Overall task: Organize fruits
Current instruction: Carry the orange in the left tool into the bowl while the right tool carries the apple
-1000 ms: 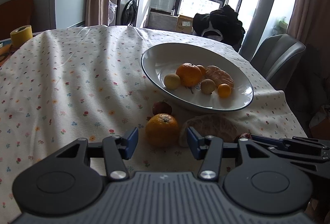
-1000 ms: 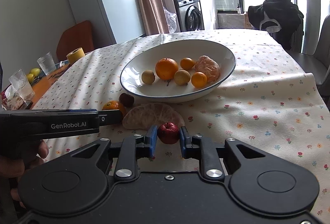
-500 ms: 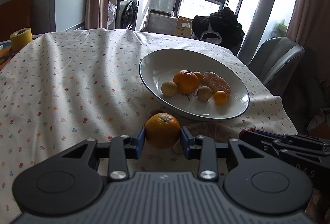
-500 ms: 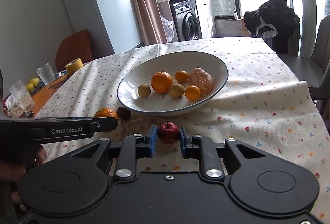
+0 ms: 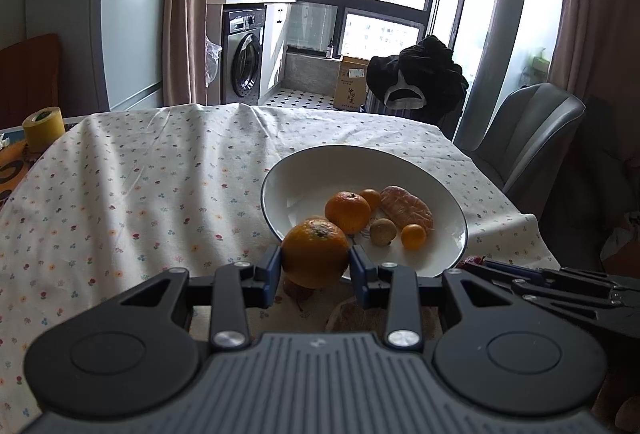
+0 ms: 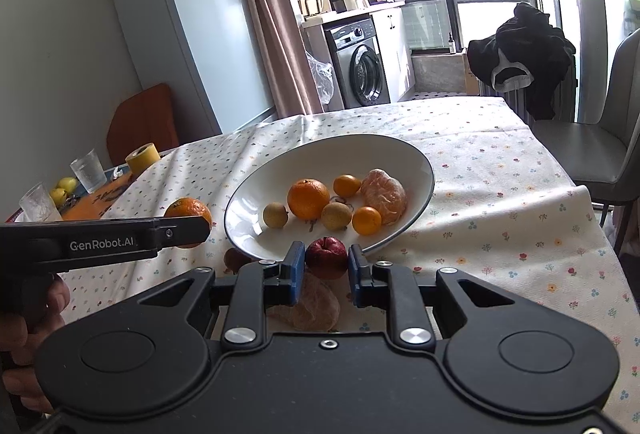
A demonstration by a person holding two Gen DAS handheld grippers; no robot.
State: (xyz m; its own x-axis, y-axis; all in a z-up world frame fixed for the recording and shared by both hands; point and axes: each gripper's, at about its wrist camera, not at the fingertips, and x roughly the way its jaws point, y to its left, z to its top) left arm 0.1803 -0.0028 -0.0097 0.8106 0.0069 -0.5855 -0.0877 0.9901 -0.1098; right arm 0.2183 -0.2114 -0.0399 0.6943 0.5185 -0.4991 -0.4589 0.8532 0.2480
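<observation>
Both fruits have left the bench: your left hand-held gripper (image 5: pixel 315 269) clamps the orange (image 5: pixel 315 253), your right hand-held gripper (image 6: pixel 323 271) the red apple (image 6: pixel 326 257), just short of the bowl (image 6: pixel 416 162).

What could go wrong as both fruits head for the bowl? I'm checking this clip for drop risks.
The left gripper and right gripper sit close together, so they may collide at the bowl's near rim. The round orange, pinched only at its sides, could slip. The small red apple might land on fruit already inside and roll.
</observation>
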